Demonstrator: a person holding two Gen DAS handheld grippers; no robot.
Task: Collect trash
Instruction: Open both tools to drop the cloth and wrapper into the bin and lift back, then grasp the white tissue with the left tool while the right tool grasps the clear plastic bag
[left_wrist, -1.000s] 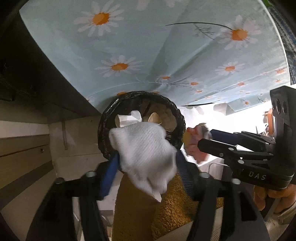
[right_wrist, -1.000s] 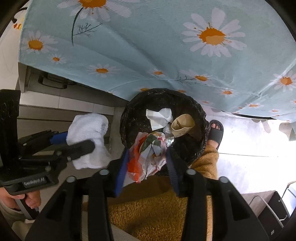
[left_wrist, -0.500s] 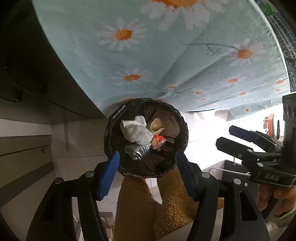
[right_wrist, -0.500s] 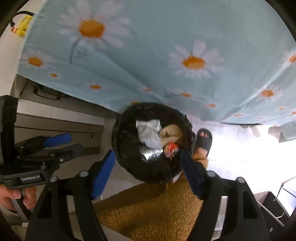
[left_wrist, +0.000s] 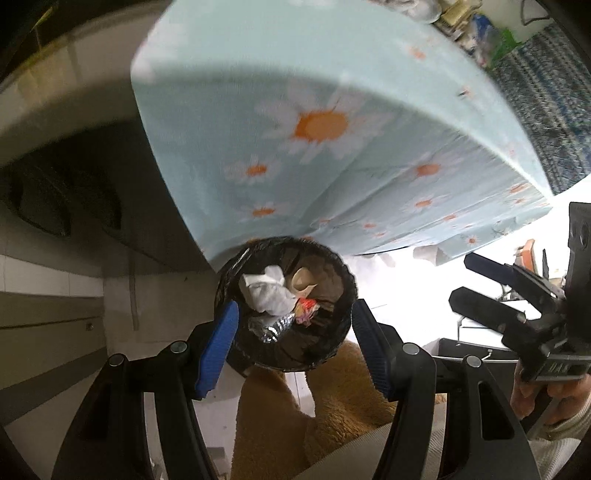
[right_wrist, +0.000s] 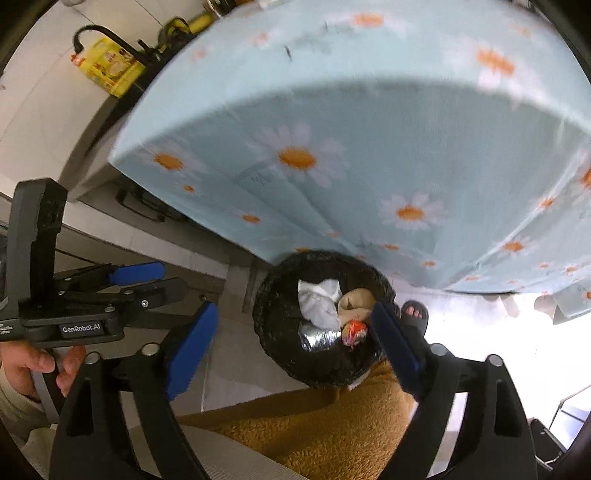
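We are holding both grippers above the bin (left_wrist: 284, 302), looking down into it. The left gripper (left_wrist: 295, 325) is standing released, its blue pads (left_wrist: 218, 347) spread wide to either side of the bin's rim with nothing between them. The right gripper (right_wrist: 295, 332) is also standing released, its blue pads (right_wrist: 190, 345) wide apart and carrying nothing.

The bin is sitting on the floor just beside the hanging edge of the tablecloth (left_wrist: 332, 147), pale blue with daisies, which is draping over the table above it. A black liner is covering the bin's inside. The trash is lying in the bin: a crumpled white tissue (left_wrist: 267, 291) toward the left, a tan cup-like piece (left_wrist: 301, 282) just beside it, a red and orange wrapper (left_wrist: 306, 306) touching the tissue's lower edge, and a piece of foil (left_wrist: 275, 326) below them.

From the right wrist view we are seeing the same bin (right_wrist: 325, 317) with the tissue (right_wrist: 319, 301), wrapper (right_wrist: 354, 330) and foil (right_wrist: 319, 338) inside, a sandalled foot (right_wrist: 413, 314) just beside the rim, and a yellow box (right_wrist: 110, 68) on a counter well apart at upper left. Our brown fleecy trousers (right_wrist: 314, 424) are filling the lower part of both views. Both views are slightly blurred.
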